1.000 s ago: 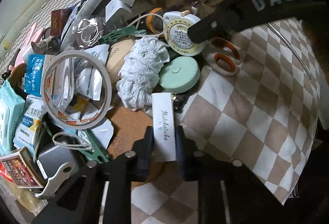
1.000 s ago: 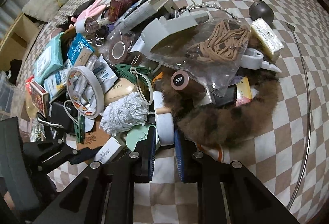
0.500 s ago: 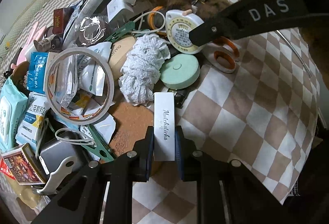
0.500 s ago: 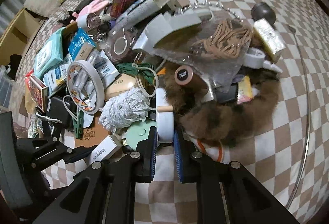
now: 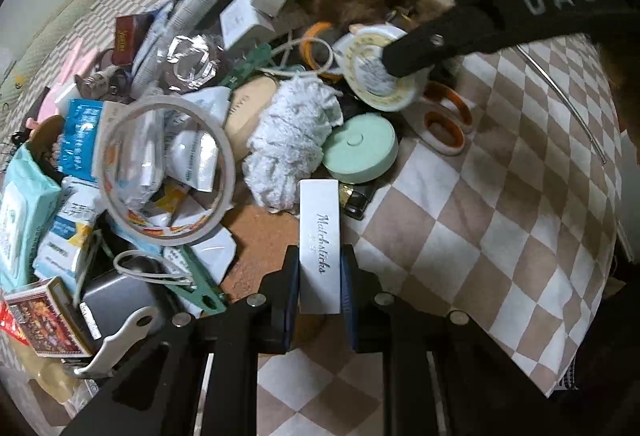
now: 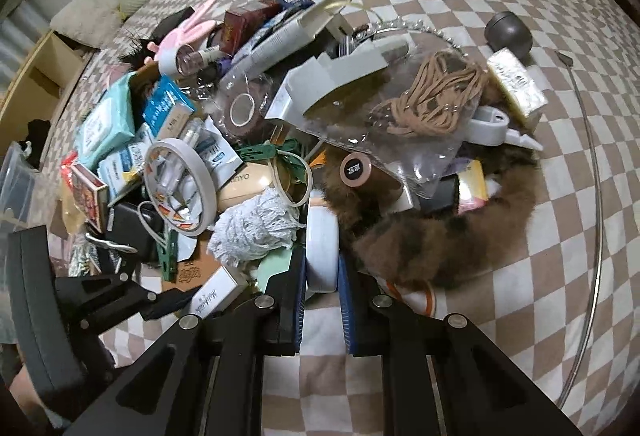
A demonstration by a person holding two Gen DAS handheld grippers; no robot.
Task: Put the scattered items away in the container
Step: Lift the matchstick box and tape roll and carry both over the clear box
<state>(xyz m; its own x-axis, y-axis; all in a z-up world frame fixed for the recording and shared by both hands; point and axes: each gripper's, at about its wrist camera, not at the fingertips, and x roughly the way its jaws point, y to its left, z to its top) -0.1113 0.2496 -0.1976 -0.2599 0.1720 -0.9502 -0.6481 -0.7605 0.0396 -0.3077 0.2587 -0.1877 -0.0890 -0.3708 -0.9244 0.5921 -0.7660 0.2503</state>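
Observation:
A heap of small items lies on a checkered cloth (image 5: 500, 196). My left gripper (image 5: 319, 278) is shut on a white box labelled "Matchsticks" (image 5: 320, 236), held at the heap's near edge; it also shows in the right wrist view (image 6: 214, 294). My right gripper (image 6: 322, 276) is shut on a white round tape measure (image 6: 322, 248), seen edge-on; in the left wrist view its yellow-ringed face (image 5: 378, 76) sits between the right gripper's fingers (image 5: 424, 50). No container is clearly in view.
Beside the grippers lie a white yarn bundle (image 5: 288, 140), a mint round case (image 5: 360, 150), orange-handled scissors (image 5: 444, 116), a tape roll (image 5: 166, 172), a brown fur band (image 6: 460, 236), a bag of hair ties (image 6: 432, 104) and a thin metal hoop (image 6: 596, 176).
The left gripper has drawn back with the matchstick box toward the heap's near edge. The right gripper has kept its hold on the tape measure and shifted slightly.

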